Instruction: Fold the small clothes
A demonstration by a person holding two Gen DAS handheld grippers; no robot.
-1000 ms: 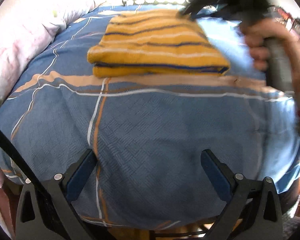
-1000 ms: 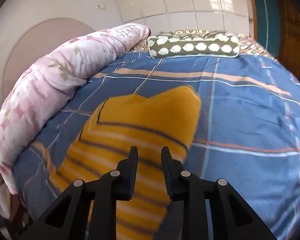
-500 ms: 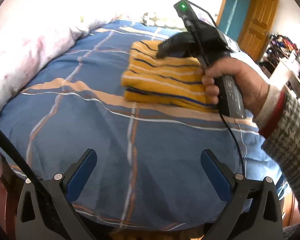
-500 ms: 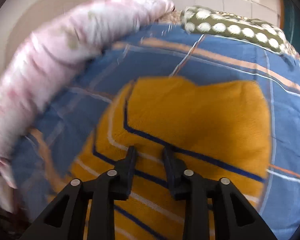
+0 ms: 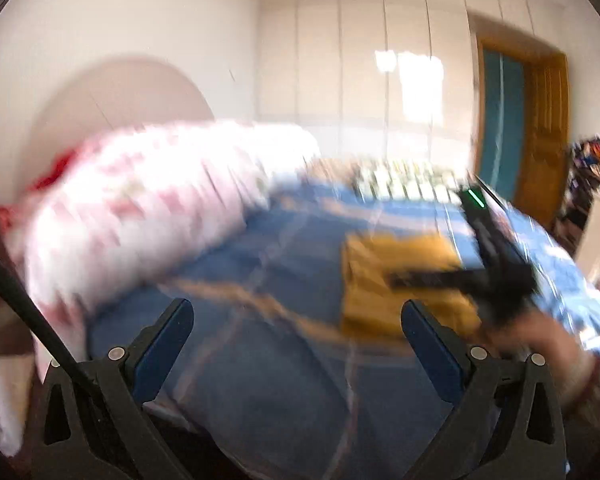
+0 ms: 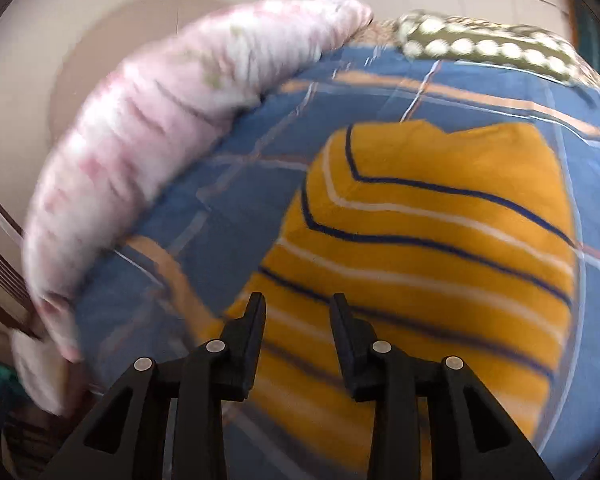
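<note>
A folded orange garment with navy and white stripes (image 6: 440, 232) lies flat on the blue bedspread (image 6: 260, 152). My right gripper (image 6: 298, 312) hovers over its near edge, fingers a small gap apart and holding nothing. In the blurred left wrist view the garment (image 5: 384, 280) lies right of centre, with the right gripper's black body (image 5: 496, 264) over it. My left gripper (image 5: 296, 320) is wide open and empty, held above the bed's near part, well short of the garment.
A rolled pink floral quilt (image 6: 152, 136) runs along the bed's left side. A green dotted pillow (image 6: 484, 48) lies at the head. A wooden door (image 5: 540, 136) and cluttered shelves (image 5: 596, 184) stand at the right.
The left gripper has swung upward and tilted, so its view now takes in wall and door. The right gripper has opened slightly and pulled back toward the garment's near edge.
</note>
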